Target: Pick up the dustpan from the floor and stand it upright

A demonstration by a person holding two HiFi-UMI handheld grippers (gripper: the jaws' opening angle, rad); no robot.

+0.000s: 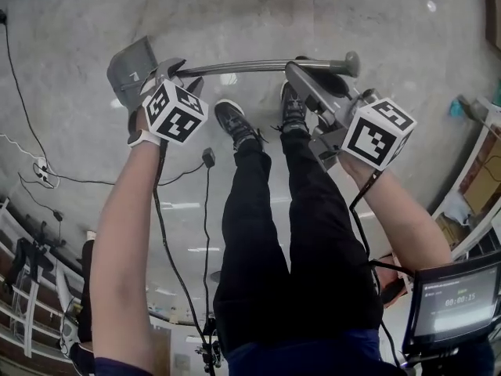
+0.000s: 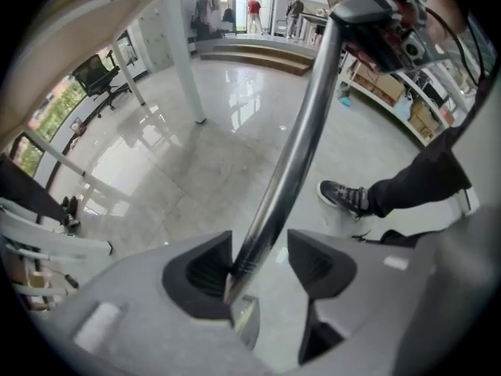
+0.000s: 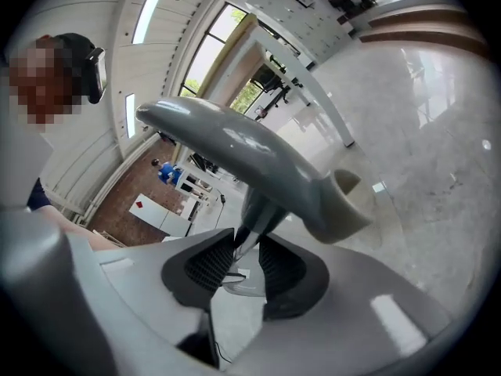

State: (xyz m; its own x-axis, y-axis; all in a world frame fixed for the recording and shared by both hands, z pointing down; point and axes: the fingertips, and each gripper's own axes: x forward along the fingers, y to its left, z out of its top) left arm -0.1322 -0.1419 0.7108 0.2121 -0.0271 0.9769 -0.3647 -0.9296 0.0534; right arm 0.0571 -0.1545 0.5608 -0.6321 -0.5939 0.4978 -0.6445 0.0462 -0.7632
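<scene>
several cables (image 1: 31, 135) trail over the grey floor (image 1: 391, 14) at the far left of my head view. just right of them is the dustpan (image 1: 129, 67), its grey pan at the left end. its shiny pole (image 1: 243, 67) runs across to the right above my shoes (image 1: 233, 122).

my left gripper (image 1: 174, 77) sits at the pan end of the pole, just beside the pan. in the left gripper view its jaws stand apart with the pole between them. the pole leans against the left pad (image 2: 205, 269), while the right pad (image 2: 317, 263) stands clear of it with floor showing in the gap, so nothing is pinched there. from those jaws the pole slants up and away to its top, where the other gripper is. whether the pan touches the floor i cannot tell.

my black trousers (image 1: 274, 233) fill the middle of the head view. further right, my right gripper (image 1: 297, 73) meets the far end of the pole, just beside the grey grip (image 1: 344, 63). in the right gripper view its jaws are closed on the dark neck under that grip. both pads (image 3: 205, 263) touch it, and the grip arches over them. at the far right a small screen (image 1: 454, 300) glows by my right arm.
</scene>
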